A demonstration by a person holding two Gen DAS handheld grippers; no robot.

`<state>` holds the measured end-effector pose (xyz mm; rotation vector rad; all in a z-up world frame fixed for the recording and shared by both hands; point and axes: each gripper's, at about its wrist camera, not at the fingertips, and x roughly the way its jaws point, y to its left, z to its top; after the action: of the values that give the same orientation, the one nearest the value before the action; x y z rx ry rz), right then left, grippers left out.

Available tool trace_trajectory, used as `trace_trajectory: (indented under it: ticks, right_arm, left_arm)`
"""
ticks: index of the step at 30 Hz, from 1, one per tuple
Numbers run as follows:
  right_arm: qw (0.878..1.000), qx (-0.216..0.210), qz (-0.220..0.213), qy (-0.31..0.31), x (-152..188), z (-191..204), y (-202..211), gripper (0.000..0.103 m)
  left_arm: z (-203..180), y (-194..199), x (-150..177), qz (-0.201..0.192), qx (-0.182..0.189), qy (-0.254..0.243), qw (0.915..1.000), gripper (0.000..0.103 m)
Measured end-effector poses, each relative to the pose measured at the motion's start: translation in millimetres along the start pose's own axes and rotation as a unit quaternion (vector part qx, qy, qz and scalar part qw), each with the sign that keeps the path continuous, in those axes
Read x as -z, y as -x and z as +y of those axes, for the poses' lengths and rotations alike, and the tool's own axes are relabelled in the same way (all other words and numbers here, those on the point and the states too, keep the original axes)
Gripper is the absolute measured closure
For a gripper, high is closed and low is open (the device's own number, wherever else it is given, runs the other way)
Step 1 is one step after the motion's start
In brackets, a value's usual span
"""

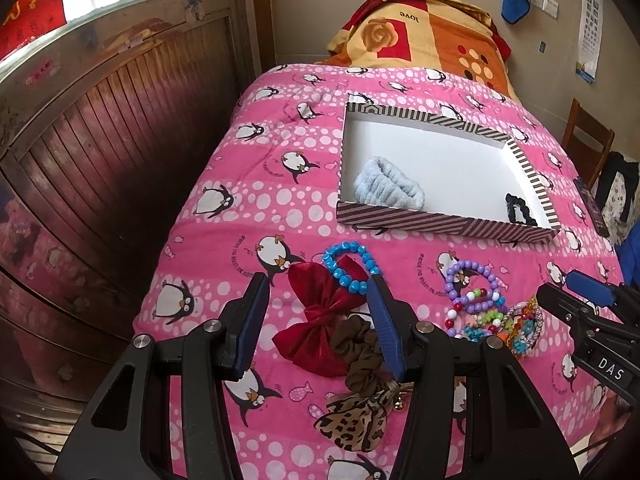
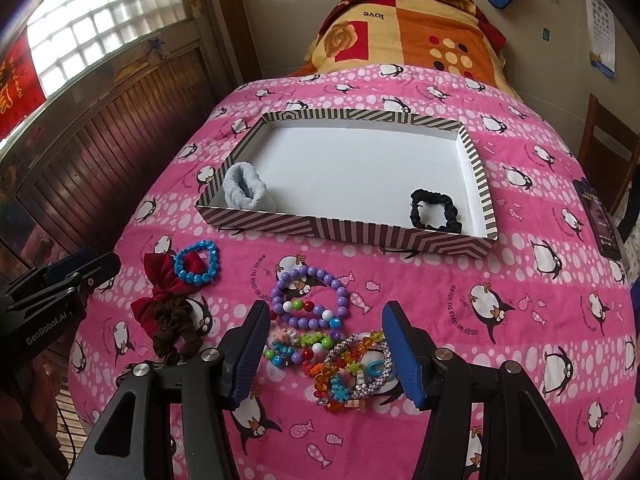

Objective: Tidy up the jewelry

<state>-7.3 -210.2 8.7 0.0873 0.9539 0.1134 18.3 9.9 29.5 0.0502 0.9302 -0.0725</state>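
Observation:
A striped box (image 1: pixel 440 227) (image 2: pixel 348 234) lies on the pink penguin quilt. Inside it are a pale blue headband (image 1: pixel 388 186) (image 2: pixel 244 186) and a black scrunchie (image 1: pixel 520 208) (image 2: pixel 434 210). My left gripper (image 1: pixel 317 282) hovers open over a red bow (image 1: pixel 320 320), a blue bead bracelet (image 1: pixel 350 266) and a brown scrunchie (image 1: pixel 360 356). A leopard bow (image 1: pixel 352 416) lies nearer. My right gripper (image 2: pixel 327 308) is open above a purple bead bracelet (image 2: pixel 308 294) and a heap of colourful bracelets (image 2: pixel 344 364). Neither gripper holds anything.
An orange patterned blanket (image 1: pixel 420 28) is folded at the bed's head. A wood-panelled wall (image 1: pixel 100 140) runs close along the left side. At the right stand a wooden chair (image 1: pixel 584 140) and a dark flat packet (image 2: pixel 598 216) on the quilt's edge.

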Motion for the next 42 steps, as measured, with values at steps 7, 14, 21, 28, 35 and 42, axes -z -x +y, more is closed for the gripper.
trace_trajectory:
  ticks: [7, 14, 21, 28, 35, 42]
  right_arm:
    - [1.0, 0.0, 0.011, -0.004, 3, -3, -5, 0.047]
    - [1.0, 0.003, 0.011, -0.009, 2, -8, -5, 0.047]
    - [1.0, 0.005, 0.015, -0.019, 1, -20, -6, 0.047]
    - [0.999, 0.009, 0.017, -0.026, -1, -31, -7, 0.046]
    - [0.999, 0.007, 0.023, -0.023, -1, -30, -10, 0.046]
    - [1.0, 0.006, 0.025, -0.017, -3, -28, -12, 0.046]
  left_arm:
    - [-5, -5, 2, 0.01, 0.006, 0.002, 0.9999, 0.053]
    - [-14, -7, 0, 0.011, 0.009, -0.008, 0.9999, 0.053]
    - [-16, -9, -3, 0.015, 0.015, 0.0, 0.9998, 0.053]
    - [-13, -11, -5, 0.019, 0.013, 0.012, 0.9997, 0.053]
    - [-11, -14, -2, 0.023, 0.004, 0.015, 0.9996, 0.053]
    - [-8, -15, -1, 0.024, 0.0, 0.019, 0.9995, 0.053]
